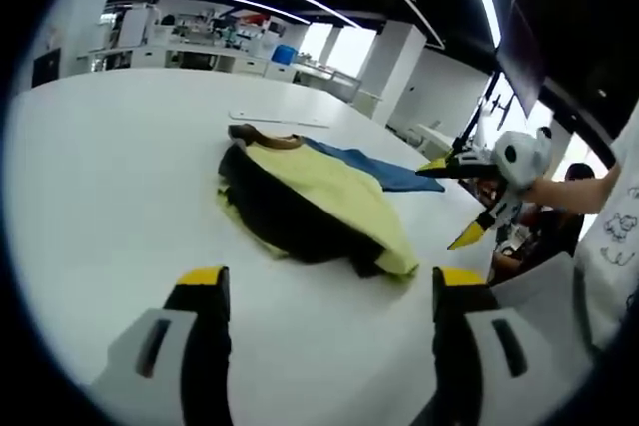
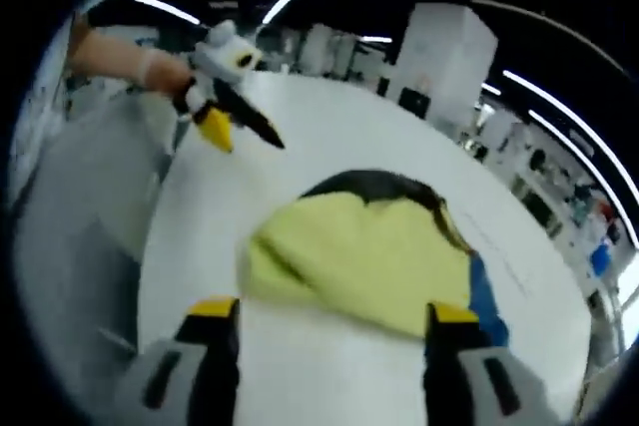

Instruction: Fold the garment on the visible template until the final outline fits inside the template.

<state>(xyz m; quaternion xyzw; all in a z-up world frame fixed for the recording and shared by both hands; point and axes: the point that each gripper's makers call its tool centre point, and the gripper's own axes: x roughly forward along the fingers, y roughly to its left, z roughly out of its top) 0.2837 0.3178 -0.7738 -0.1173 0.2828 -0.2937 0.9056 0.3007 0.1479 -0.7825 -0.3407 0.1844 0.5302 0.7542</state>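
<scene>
One garment [image 1: 315,202], yellow over black with blue showing at its far edge, lies bunched mid-counter [image 1: 110,167], with no template outline I can make out. Both grippers, left [image 1: 329,291] and right [image 2: 334,321], hang above it, fingers wide and empty. I'd grip two free corners, spread it flat, then fold inward evenly.

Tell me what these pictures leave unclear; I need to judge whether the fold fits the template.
- Template: the garment covers most of the blue sheet in the left gripper view, so its outline cannot be traced.
- Garment's underside and black layers: hidden beneath the yellow top in the right gripper view.
- Garment's near edge: motion blur in the right gripper view softens it.
- Background benches: too small to read.
</scene>
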